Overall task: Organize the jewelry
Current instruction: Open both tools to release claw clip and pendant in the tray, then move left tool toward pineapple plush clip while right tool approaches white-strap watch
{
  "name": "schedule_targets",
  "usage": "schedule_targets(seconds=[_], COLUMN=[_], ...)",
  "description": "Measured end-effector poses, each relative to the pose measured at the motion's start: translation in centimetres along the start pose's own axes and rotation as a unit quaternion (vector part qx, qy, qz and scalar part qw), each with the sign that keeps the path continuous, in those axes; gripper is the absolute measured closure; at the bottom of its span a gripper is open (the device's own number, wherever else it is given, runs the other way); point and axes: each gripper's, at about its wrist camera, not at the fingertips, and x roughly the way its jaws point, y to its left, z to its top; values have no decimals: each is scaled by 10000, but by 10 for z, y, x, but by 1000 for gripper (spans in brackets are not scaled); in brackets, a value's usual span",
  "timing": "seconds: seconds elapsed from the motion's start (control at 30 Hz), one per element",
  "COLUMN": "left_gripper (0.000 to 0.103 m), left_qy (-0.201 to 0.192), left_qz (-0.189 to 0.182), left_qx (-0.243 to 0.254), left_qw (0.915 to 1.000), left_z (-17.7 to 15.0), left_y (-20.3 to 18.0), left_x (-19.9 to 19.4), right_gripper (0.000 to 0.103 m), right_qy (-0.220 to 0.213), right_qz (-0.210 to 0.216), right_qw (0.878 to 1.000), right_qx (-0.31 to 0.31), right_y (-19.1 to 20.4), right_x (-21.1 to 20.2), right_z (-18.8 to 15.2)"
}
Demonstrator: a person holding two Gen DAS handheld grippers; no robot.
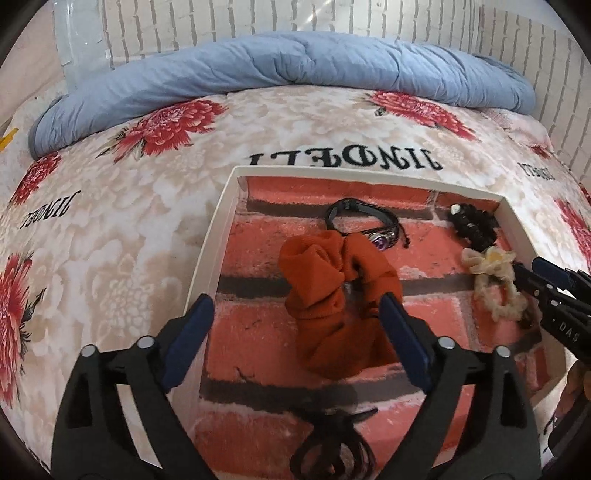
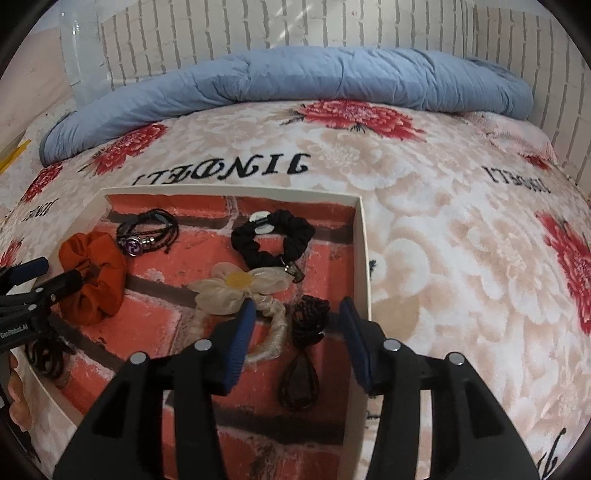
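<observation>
**Both grippers part over the jewelry tray**

Here, on a bed [image 1: 110, 229] spread with a floral blanket, I hold both grippers above a shallow white-rimmed tray [image 1: 212, 240] lined with a red brick print. My left gripper [image 1: 295, 325] stands wide and released, its blue pads either side of the orange scrunchie [image 1: 325, 295] without pressing it; the scrunchie lies on the tray floor. My right gripper [image 2: 297, 328] is also parted and grasps nothing. One of its fingers [image 2: 240, 332] sits over the band of the cream flower hair tie [image 2: 236, 288], and the dark braided cord [image 2: 306, 332] lies on the tray between the pads, untouched.

Further back in the tray rest a black scrunchie [image 2: 273, 240] with a small metal charm and a dark corded bracelet [image 2: 147, 232] bearing a purple bead. A coil of black cord [image 1: 332, 443] lies at the tray's near left corner. A folded blue quilt [image 1: 280, 70] runs along the white brick wall [image 2: 295, 26] behind the bed.
</observation>
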Motion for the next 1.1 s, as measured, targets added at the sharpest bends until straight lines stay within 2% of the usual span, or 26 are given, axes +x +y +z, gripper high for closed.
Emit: schedule_targets(seconds=[0.03, 0.1, 0.17, 0.23, 0.37, 0.73, 0.8, 0.9, 1.1], left_gripper=[13, 12, 10, 8, 5, 5, 5, 5, 5], left_qy=[-27, -52, -94, -155, -321, -509, -563, -692, -841], left_qz=[-25, -73, -87, -94, -108, 55, 79, 175, 318], left_qx=[-6, -12, -17, -14, -112, -485, -502, -490, -493], left_qw=[10000, 10000, 9999, 9998, 9994, 9975, 9971, 9962, 9947], left_z=[-1, -2, -5, -8, -17, -55, -62, -80, -114], left_y=[-1, -1, -1, 0, 7, 34, 37, 40, 39], left_x=[-4, -11, -20, -31, -58, -142, -158, -189, -227], right_gripper=[55, 43, 37, 35, 23, 19, 14, 13, 13], right_qy=[-14, -47, -111, -137, -166, -279, -335, -425, -480], right_qz=[14, 41, 74, 84, 117, -82, -111, -149, -232], right_qw=[10000, 10000, 9999, 9999, 9998, 9993, 9992, 9989, 9985], right_qx=[-16, -20, -21, -19, -28, -214, -180, -120, -97], right_y=[0, -1, -3, -5, -9, -31, -36, -44, -53], right_x=[-4, -9, -18, -28, -47, -122, -137, -158, -189], right_z=[0, 0, -2, -4, -10, -48, -56, -70, -110])
